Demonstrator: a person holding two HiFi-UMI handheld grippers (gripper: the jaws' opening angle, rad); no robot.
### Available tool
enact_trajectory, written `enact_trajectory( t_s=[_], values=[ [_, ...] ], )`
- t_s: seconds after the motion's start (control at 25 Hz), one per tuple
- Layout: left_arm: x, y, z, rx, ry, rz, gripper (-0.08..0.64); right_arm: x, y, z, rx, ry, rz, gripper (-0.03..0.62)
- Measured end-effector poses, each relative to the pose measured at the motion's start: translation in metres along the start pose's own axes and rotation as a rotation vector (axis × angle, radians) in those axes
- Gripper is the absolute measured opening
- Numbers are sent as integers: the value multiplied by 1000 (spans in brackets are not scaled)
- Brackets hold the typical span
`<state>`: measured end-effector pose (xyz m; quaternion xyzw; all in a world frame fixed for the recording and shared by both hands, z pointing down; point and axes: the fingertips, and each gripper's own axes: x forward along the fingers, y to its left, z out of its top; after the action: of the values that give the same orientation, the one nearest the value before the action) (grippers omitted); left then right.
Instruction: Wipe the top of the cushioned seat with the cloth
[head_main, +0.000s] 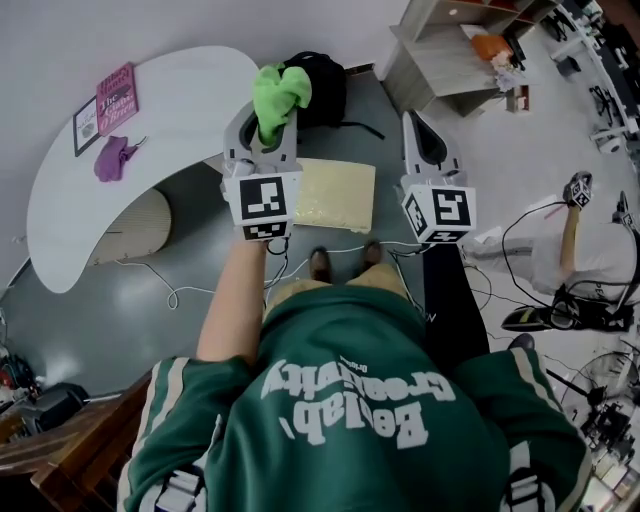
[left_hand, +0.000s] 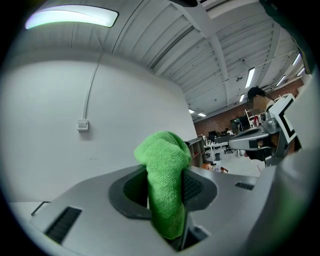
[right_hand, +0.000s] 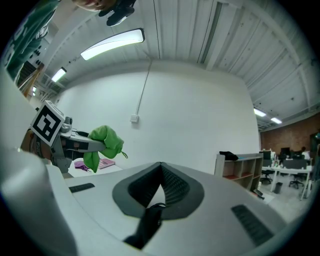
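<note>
A bright green cloth (head_main: 280, 92) bunches up between the jaws of my left gripper (head_main: 264, 135), which is shut on it and held up in the air. In the left gripper view the cloth (left_hand: 165, 180) fills the gap between the pads and pokes up past them. Below both grippers, on the floor by the person's shoes, sits the pale yellow cushioned seat (head_main: 337, 195). My right gripper (head_main: 418, 128) hangs to the right of the seat, jaws closed together with nothing in them (right_hand: 159, 176). The right gripper view also catches the cloth (right_hand: 102, 142) at its left.
A curved white table (head_main: 120, 190) lies at the left with a pink book (head_main: 116, 98) and a purple rag (head_main: 110, 158). A black bag (head_main: 325, 85) rests behind the seat. A wooden shelf (head_main: 440, 50) is at the back right. Cables (head_main: 190, 292) trail over the floor.
</note>
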<state>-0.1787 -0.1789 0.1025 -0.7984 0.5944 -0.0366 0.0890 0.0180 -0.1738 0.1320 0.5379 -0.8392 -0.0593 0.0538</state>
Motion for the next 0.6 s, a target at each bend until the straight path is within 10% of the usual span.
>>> enact_trajectory(
  t_s=[0.6],
  values=[
    [-7, 0, 2, -20, 2, 3, 137, -2, 7, 5, -4, 1, 16, 8]
  ],
)
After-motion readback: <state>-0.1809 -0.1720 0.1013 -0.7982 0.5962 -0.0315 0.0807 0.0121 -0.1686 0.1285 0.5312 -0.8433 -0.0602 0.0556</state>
